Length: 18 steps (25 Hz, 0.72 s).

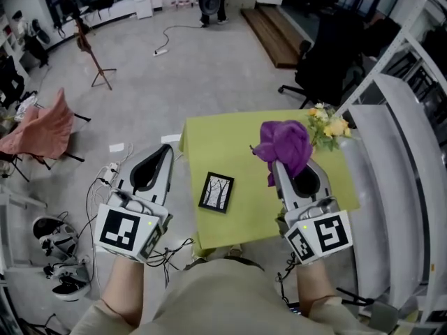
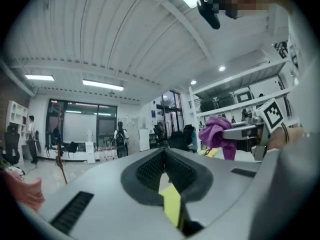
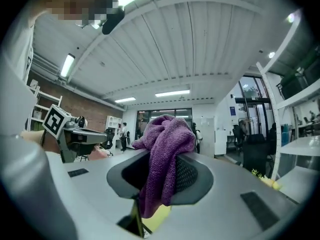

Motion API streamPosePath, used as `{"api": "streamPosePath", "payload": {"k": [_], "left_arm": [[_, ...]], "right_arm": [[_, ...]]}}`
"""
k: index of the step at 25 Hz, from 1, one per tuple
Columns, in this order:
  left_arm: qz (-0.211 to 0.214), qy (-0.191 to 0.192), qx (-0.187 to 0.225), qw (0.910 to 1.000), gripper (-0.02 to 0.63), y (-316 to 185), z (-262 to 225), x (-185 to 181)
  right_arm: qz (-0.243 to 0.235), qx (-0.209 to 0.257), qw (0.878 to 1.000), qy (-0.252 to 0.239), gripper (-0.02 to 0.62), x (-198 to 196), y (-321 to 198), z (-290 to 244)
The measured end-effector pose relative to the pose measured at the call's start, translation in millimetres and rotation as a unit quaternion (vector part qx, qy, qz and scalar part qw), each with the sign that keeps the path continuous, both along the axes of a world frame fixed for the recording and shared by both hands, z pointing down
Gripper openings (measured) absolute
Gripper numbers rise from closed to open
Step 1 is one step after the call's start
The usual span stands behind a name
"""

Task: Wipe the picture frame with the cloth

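Observation:
A small black picture frame (image 1: 216, 192) with a tree drawing lies flat on the yellow-green table (image 1: 237, 138), between my two grippers. My right gripper (image 1: 285, 160) is raised above the table's right half, shut on a bunched purple cloth (image 1: 285, 145); in the right gripper view the cloth (image 3: 166, 151) drapes over the jaws. My left gripper (image 1: 165, 153) hangs over the floor just left of the table's edge, jaws shut with nothing between them (image 2: 164, 160). In the left gripper view the cloth (image 2: 216, 133) shows at the right.
Yellow flowers (image 1: 327, 125) stand at the table's far right corner. White shelving (image 1: 401, 166) runs along the right. A black office chair (image 1: 323, 61) sits behind the table. A pink-draped chair (image 1: 42, 128), cables and shoes (image 1: 59, 257) lie on the floor at left.

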<state>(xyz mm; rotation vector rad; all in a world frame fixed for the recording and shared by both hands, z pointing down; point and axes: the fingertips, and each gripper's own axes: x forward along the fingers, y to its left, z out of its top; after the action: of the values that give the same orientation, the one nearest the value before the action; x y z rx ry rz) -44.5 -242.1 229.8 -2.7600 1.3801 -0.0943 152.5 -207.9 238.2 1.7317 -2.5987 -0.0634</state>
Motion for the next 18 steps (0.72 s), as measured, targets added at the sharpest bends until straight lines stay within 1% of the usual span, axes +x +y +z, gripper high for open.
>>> {"api": "streamPosePath", "payload": {"k": [3,6,11,15,18], "left_arm": [[-0.017,-0.004,0.039,0.9991,0.009,11,-21,-10],[-0.025,-0.016,0.058,0.9979,0.009,19,-22,-15],[-0.022,-0.018,0.053,0.9982,0.009,29,-4,-9],[-0.028,-0.013,0.036,0.9989,0.009,35,11,-13],[-0.030,-0.017,0.025,0.9991,0.009,40,21,-14]], "right_arm": [[-0.004,0.021,1.000,-0.012,0.106,-5,10,-21],[-0.014,0.034,0.999,-0.018,0.106,-12,21,-32],[-0.038,0.033,0.999,0.000,0.106,-19,32,-31],[-0.054,0.014,0.998,0.030,0.106,-36,35,-11],[-0.077,-0.003,0.996,0.037,0.106,-54,38,4]]}}
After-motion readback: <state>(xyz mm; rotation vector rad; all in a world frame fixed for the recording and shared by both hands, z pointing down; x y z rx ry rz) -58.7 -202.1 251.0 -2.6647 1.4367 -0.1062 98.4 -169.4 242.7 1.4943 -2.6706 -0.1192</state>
